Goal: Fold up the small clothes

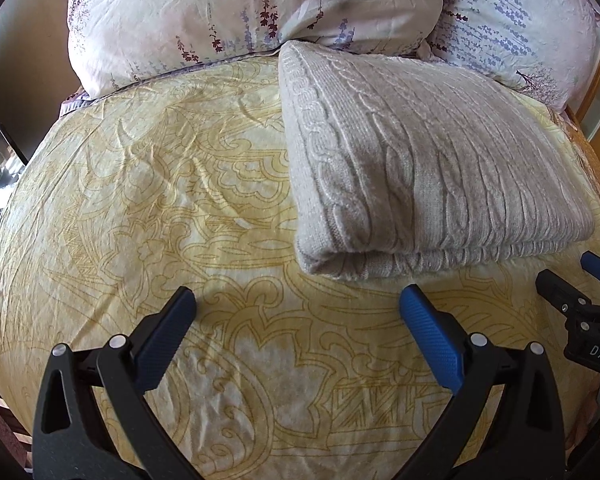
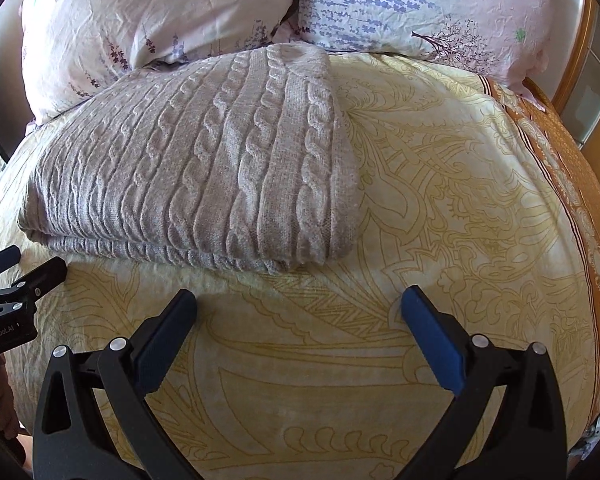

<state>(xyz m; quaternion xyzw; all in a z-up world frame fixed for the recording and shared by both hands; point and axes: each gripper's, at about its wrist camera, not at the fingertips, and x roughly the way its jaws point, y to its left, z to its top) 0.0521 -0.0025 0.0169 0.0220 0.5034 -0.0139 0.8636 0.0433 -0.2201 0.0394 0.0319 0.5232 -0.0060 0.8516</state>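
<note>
Knitted grey cable-pattern sweater [image 1: 428, 168] lies folded in a thick rectangular bundle on the yellow patterned bedspread [image 1: 160, 200], its far end close to the 2 floral pillows [image 1: 240, 12] at the head of the bed. Proceeding left to right: the left gripper [image 1: 298, 304] hovers over bare bedspread with its 2 blue-padded fingers [image 1: 168, 340] spread wide and nothing between them; the sweater sits ahead and to the right of this gripper, its near folded edge just beyond the right-hand fingertip. The bundle's ribs and cables run away from the cameras toward the pillows, while the near edge, showing stacked layers, runs across the view. The right gripper [image 2: 299, 304] is likewise held apart and empty; from it the sweater [image 2: 204, 160] lies ahead and to the left, with its near right corner just beyond the left-hand fingertip. Each gripper shows at the edge of the other's view, so the bundle lies roughly between them, slightly forward. Judgement: both grippers stand about equally near; folding appears largely complete.
</note>
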